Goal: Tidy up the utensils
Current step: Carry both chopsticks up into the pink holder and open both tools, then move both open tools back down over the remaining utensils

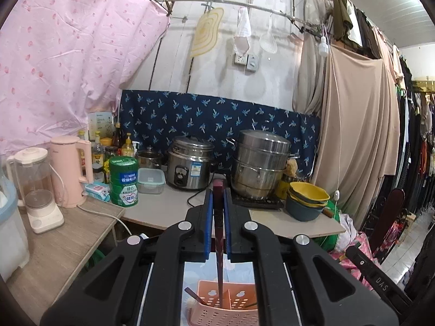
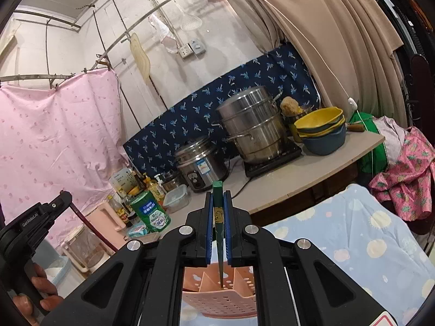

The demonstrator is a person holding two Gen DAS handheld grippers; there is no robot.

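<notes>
a dark red chopstick (image 1: 219,217) is pinched in the left gripper (image 1: 219,190), a green chopstick (image 2: 218,217) in the right gripper (image 2: 219,193). each stick's long axis runs down to a perforated pink plastic basket (image 1: 228,312) just below, near side; both grippers seem equally near.

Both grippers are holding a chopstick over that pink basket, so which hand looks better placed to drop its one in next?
Probably the left. Its dark red chopstick already reaches down inside a compartment of the pink basket. The right gripper's green chopstick only has its tip at the basket's rim.
</notes>
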